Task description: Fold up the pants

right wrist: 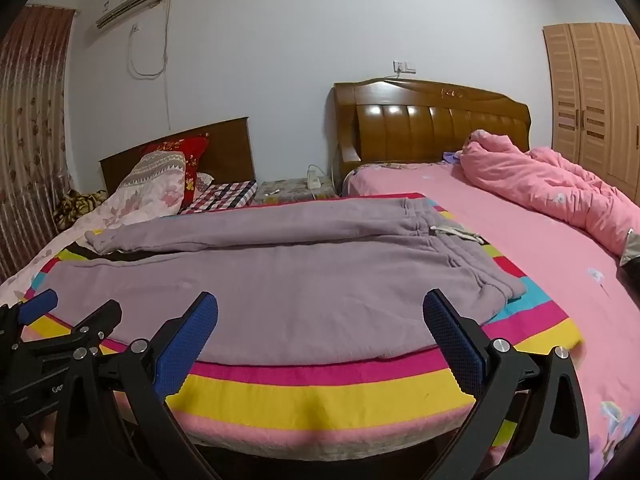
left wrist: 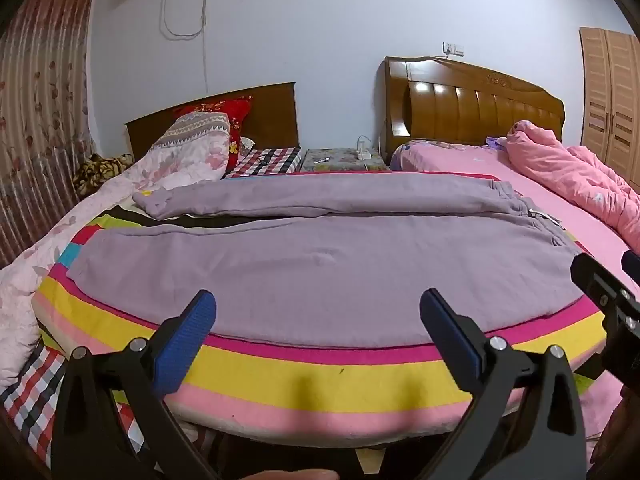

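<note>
1. 1 pair of lilac pants (left wrist: 312, 256) lies flat across a striped blanket (left wrist: 320, 376); its 2 legs run to the left, the waistband to the right, with a pale drawstring (right wrist: 456, 233) at the waist.
2. 2 grippers: the left gripper (left wrist: 318, 318) hovers over the blanket's near edge, blue pads spread wide, holding nothing; the right gripper (right wrist: 320, 320) likewise stands wide apart and empty.
3. writing: the letters "ge" show on the left gripper's body in the right wrist view, the rest cut off.
4. 2 beds with 2 wooden headboards, the larger one (right wrist: 436, 120) glossy; 1 pink quilt (right wrist: 560, 188) bunched at right, 1 red pillow (left wrist: 236, 120) at left.
5. room: pale wall, 1 air conditioner (right wrist: 132, 0), 1 floral curtain (left wrist: 36, 120), 1 wardrobe (right wrist: 592, 92).
</note>
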`<state>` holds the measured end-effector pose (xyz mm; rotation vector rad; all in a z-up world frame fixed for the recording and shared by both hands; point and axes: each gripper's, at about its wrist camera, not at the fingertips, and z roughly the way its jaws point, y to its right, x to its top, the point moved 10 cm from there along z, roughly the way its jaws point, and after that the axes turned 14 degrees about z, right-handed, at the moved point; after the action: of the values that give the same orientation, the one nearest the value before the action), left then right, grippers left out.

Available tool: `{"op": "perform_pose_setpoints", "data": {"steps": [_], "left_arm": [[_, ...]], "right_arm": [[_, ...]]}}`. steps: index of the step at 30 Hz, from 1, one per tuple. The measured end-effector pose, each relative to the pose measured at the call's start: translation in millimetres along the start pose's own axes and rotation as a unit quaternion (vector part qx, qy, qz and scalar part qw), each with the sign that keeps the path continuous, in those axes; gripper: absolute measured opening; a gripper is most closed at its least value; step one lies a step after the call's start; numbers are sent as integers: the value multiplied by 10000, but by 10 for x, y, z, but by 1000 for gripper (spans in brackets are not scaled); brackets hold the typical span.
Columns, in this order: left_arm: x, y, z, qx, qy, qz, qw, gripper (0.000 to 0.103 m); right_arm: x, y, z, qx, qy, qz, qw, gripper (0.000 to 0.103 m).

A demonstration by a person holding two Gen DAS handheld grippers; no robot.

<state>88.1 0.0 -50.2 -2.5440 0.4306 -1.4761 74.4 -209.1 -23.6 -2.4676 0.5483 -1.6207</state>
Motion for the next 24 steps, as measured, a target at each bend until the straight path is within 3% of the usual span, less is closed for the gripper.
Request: {"op": "perform_pose_setpoints", "data": {"steps": [24], "left_arm": [[-76, -46, 42, -24, -165, -138, 9998, 102]], "right_arm": [[-80, 0, 61, -17, -164, -56, 9998, 99]]}}
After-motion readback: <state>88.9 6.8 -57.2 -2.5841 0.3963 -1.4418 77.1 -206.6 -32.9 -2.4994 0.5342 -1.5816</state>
